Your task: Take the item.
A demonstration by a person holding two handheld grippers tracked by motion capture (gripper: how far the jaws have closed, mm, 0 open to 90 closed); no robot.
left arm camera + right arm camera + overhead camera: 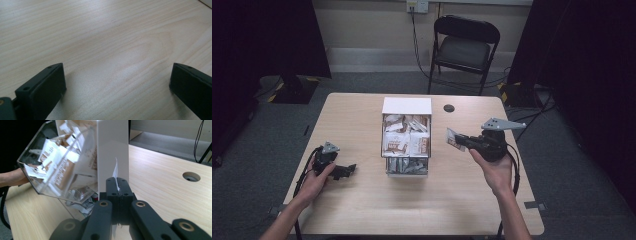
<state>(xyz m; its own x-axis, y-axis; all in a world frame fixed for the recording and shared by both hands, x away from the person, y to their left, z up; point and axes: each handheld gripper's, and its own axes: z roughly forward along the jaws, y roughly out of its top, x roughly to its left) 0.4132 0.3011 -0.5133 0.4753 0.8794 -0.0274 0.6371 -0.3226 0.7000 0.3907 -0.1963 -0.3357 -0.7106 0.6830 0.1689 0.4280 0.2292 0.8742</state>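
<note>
A white organizer box [406, 106] with clear tiered bins stands mid-table, filled with several brown-and-white packets [404, 140]. My right gripper [460, 142] hovers just right of the box, shut on a thin packet [453, 138] that points toward the bins. In the right gripper view that packet [115, 171] sticks up edge-on between the closed jaws of my right gripper [117, 182], close to the box's white side wall [112, 152]. My left gripper [348, 170] rests on the table left of the box, and in its own view my left gripper [117, 82] is open over bare wood.
A round cable hole [449, 108] lies in the tabletop to the right of the box. A black folding chair [464, 45] stands beyond the table's far edge. The table [362, 115] has bare wood on both sides of the box.
</note>
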